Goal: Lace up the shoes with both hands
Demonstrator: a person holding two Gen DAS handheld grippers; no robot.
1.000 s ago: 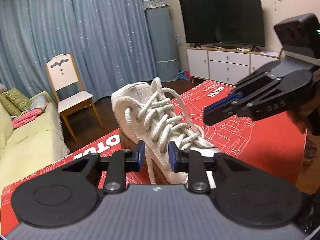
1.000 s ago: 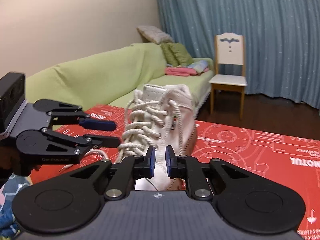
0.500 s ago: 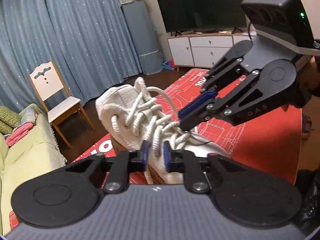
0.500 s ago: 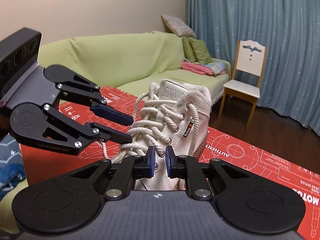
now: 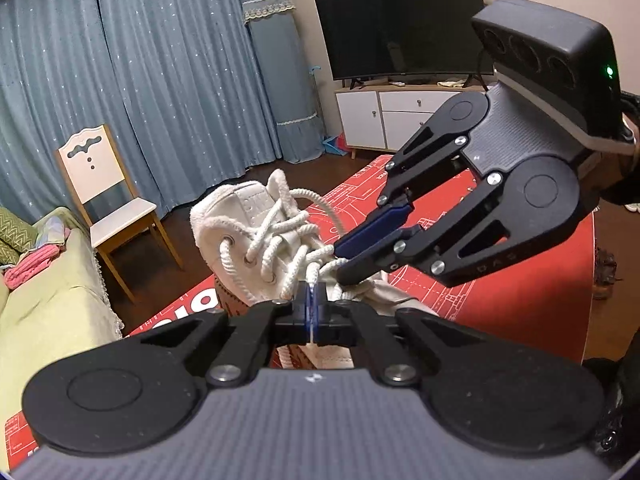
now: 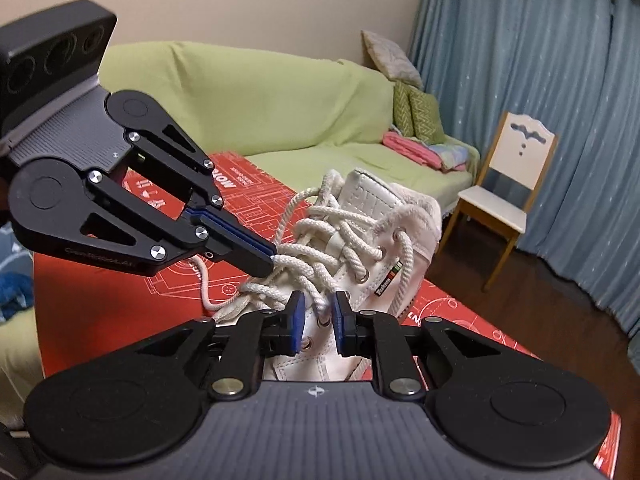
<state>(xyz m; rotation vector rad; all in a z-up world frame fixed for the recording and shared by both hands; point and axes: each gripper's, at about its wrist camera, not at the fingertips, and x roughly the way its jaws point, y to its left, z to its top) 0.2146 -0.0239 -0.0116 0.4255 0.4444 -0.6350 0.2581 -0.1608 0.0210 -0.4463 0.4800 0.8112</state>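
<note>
A white high-top shoe (image 5: 248, 216) with thick white laces stands on a red mat (image 5: 520, 300). At the bottom of the left wrist view, my left gripper (image 5: 311, 307) is shut on a strand of white lace (image 5: 310, 280) over the lower eyelets. My right gripper (image 5: 340, 258) reaches in from the right, its tips at the same laces. In the right wrist view the shoe (image 6: 384, 216) faces me. My right gripper (image 6: 320, 322) is open, with a lace strand (image 6: 319, 305) lying between its pads. The left gripper (image 6: 272, 261) pinches a lace from the left.
A wooden chair (image 5: 108, 196) and a green sofa (image 5: 44, 304) lie left of the mat, before blue curtains (image 5: 160, 80). A TV (image 5: 404, 20) stands on a white cabinet (image 5: 384, 124) at the back. The mat's edge (image 6: 480, 320) runs beside dark floor.
My left gripper has gone from open to shut on a lace strand. Both grippers have moved in close over the shoe's laces. The right gripper stays open.
</note>
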